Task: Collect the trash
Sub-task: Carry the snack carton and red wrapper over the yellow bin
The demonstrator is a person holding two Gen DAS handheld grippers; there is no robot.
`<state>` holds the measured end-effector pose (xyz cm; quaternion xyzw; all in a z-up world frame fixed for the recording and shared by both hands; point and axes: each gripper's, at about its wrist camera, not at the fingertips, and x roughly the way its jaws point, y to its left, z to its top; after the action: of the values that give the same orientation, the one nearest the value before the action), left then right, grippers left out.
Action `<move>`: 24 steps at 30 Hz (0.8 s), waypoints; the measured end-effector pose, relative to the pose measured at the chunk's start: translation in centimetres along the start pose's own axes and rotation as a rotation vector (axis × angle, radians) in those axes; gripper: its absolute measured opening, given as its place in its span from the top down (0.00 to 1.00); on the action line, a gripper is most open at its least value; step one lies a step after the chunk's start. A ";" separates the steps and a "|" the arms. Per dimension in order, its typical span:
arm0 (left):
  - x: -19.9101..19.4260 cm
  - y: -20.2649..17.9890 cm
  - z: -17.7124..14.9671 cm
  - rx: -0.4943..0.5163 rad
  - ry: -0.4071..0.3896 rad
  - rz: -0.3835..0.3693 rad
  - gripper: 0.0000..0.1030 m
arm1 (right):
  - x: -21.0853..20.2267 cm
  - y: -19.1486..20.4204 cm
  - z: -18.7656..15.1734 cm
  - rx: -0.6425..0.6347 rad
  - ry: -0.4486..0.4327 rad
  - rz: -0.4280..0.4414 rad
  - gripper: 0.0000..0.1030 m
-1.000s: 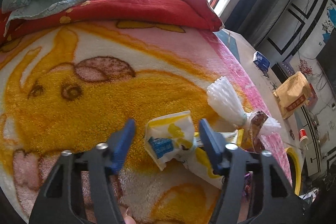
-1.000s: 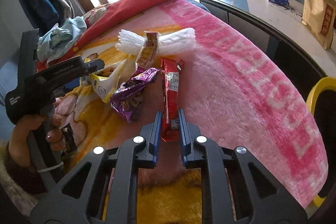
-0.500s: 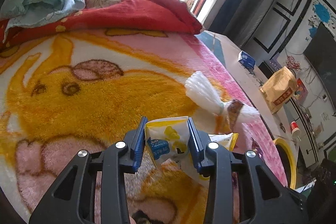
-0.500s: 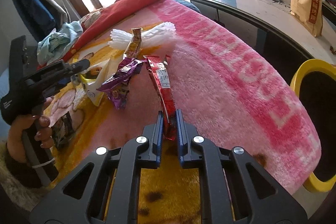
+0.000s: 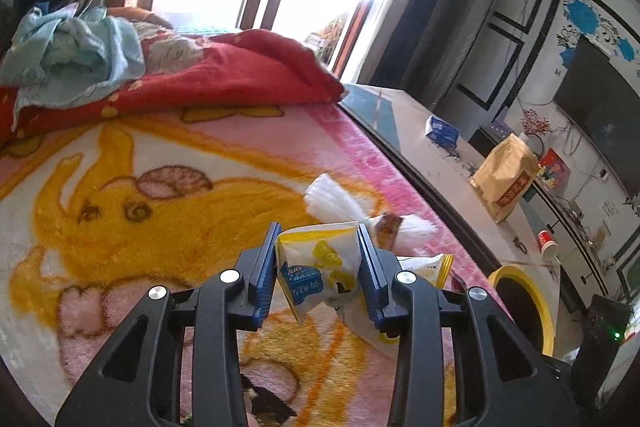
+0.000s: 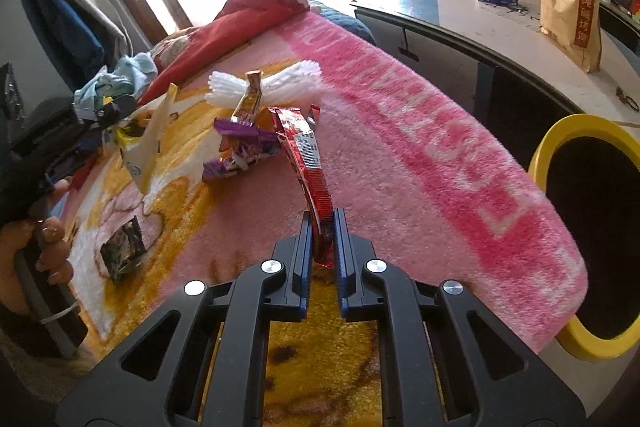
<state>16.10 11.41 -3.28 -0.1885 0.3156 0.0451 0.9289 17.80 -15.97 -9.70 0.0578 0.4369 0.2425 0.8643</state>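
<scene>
Red wrapper [image 6: 310, 163]: long, narrow, glossy, white label patch; long axis runs from the right gripper [image 6: 322, 243] away toward the bed's window end, near end clamped in closed jaws. Yellow-white packet [image 5: 320, 267]: crumpled, blue label, squeezed between the left gripper [image 5: 318, 267] jaws, above the blanket [image 5: 160, 187]. Purple wrapper [image 6: 240, 151], white foam net [image 6: 276, 85], dark packet [image 6: 124, 247], possibly foil, lie near. Yellow bin [image 6: 540, 155] beside the bed's edge.

My grippers [image 5: 318, 267] [image 6: 323, 241] are black with blue ribbed pads [image 5: 266, 269], silver screws; my bare hand [image 6: 48, 251] shows lower left.
</scene>
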 end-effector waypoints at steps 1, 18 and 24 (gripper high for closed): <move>-0.2 -0.4 0.1 0.007 -0.004 -0.005 0.66 | -0.2 -0.1 0.1 0.001 -0.004 -0.002 0.94; -0.6 -5.5 -0.4 0.109 -0.006 -0.098 0.66 | -4.2 -3.0 1.1 0.025 -0.080 -0.042 0.94; -0.5 -7.5 -0.5 0.145 -0.003 -0.127 0.66 | -5.2 -4.3 1.2 0.042 -0.099 -0.058 0.94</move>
<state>16.96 4.34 -0.91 -0.1401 0.3039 -0.0364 0.9416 17.71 -22.04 -6.49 0.0754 0.4001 0.2051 0.8900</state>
